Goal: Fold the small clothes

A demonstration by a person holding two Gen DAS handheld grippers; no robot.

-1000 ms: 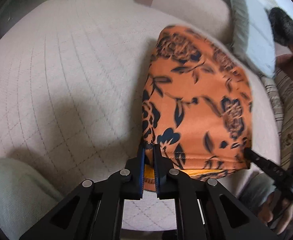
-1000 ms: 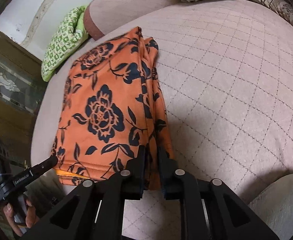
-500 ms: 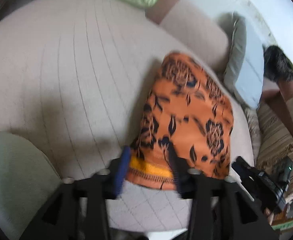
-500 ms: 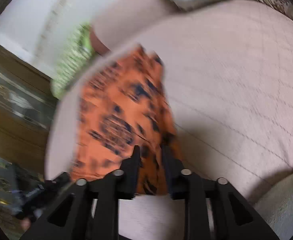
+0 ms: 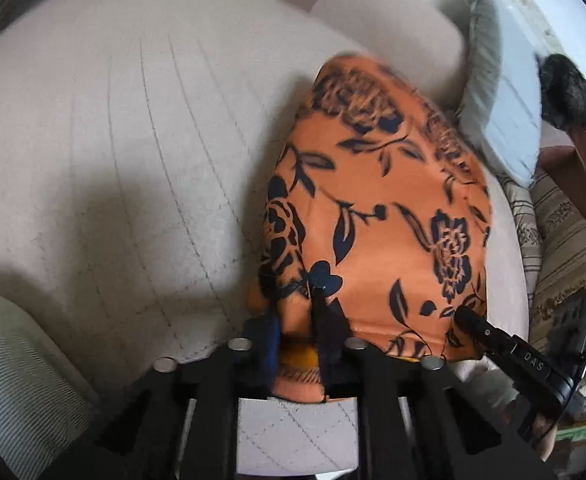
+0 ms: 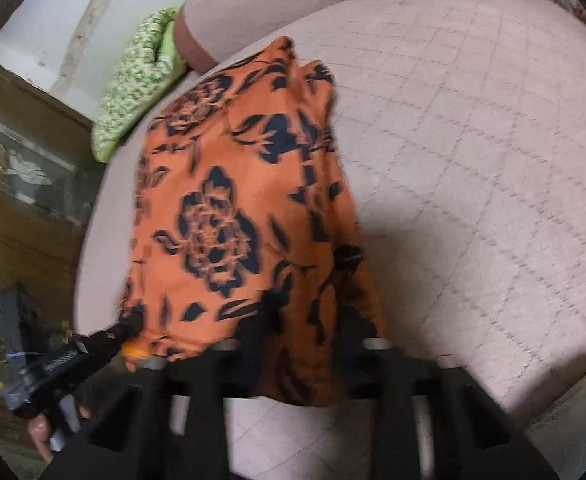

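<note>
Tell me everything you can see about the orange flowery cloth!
The orange cloth is thin, soft-looking fabric printed with dark navy flowers and leaves, with a yellow-orange band at its near hem. It lies folded in several layers on the pale quilted cushion, near the cushion's edge. The left hand-held gripper has just closed on one near corner, and the right hand-held gripper has just closed on the other, so both corners are pinched between their pads.
</note>
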